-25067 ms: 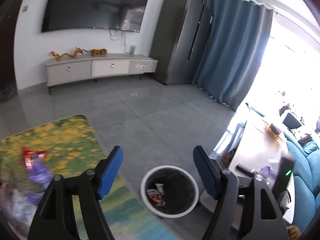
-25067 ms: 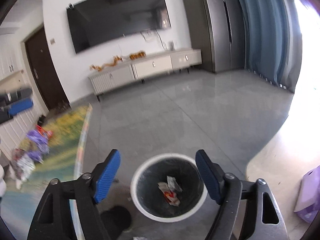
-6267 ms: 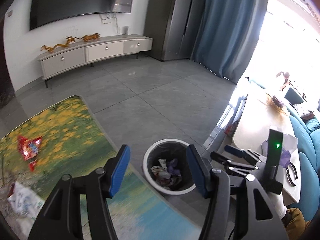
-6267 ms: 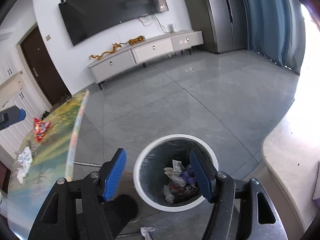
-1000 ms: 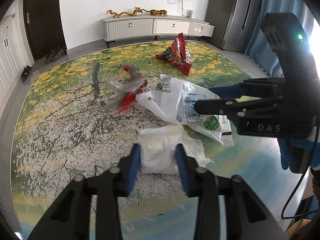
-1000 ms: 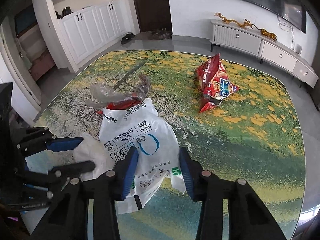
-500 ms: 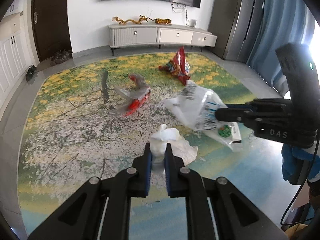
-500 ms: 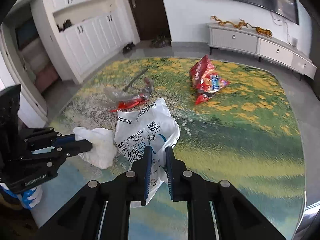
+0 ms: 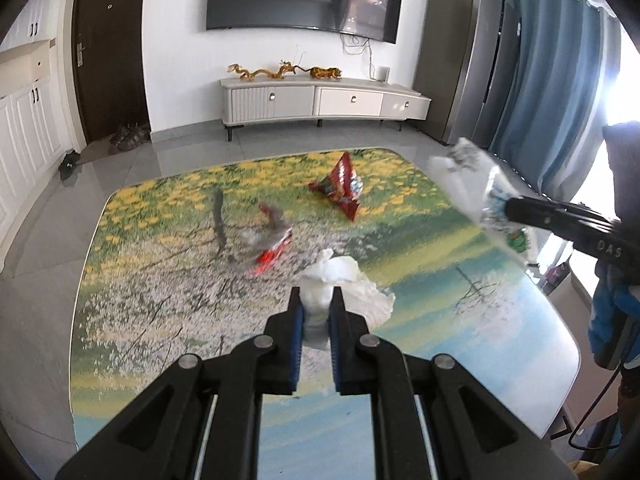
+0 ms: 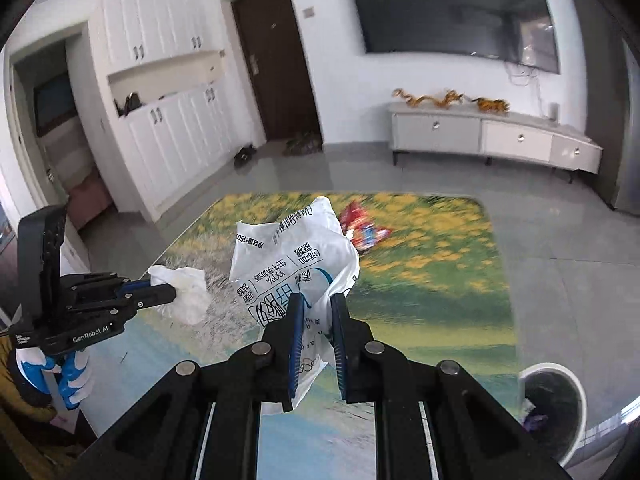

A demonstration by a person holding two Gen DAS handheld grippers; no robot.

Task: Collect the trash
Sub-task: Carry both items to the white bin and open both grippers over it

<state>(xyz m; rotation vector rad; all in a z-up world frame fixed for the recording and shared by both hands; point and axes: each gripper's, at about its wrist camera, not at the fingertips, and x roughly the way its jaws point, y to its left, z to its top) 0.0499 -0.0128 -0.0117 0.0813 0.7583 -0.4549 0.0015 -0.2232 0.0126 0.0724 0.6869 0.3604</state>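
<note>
- Left gripper (image 9: 316, 312): fingers pinch a crumpled white tissue (image 9: 340, 280), lifted above the table (image 9: 480, 312).
- Right gripper (image 10: 316, 316): fingers clamp a printed white plastic bag (image 10: 292, 256), raised off the table.
- Red snack wrapper (image 9: 340, 188) lies on the table.
- Trash bin (image 10: 554, 408) stands on the floor beside the table.

Two wrappers (image 9: 340, 190) ahead (mid-table (image 9: 500, 320)) — bare edges.

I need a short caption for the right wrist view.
Right gripper shut on a printed plastic bag above the table; bin at lower right.

Tissue (image 9: 336, 280) and bag (image 10: 292, 264) now lifted.
</note>
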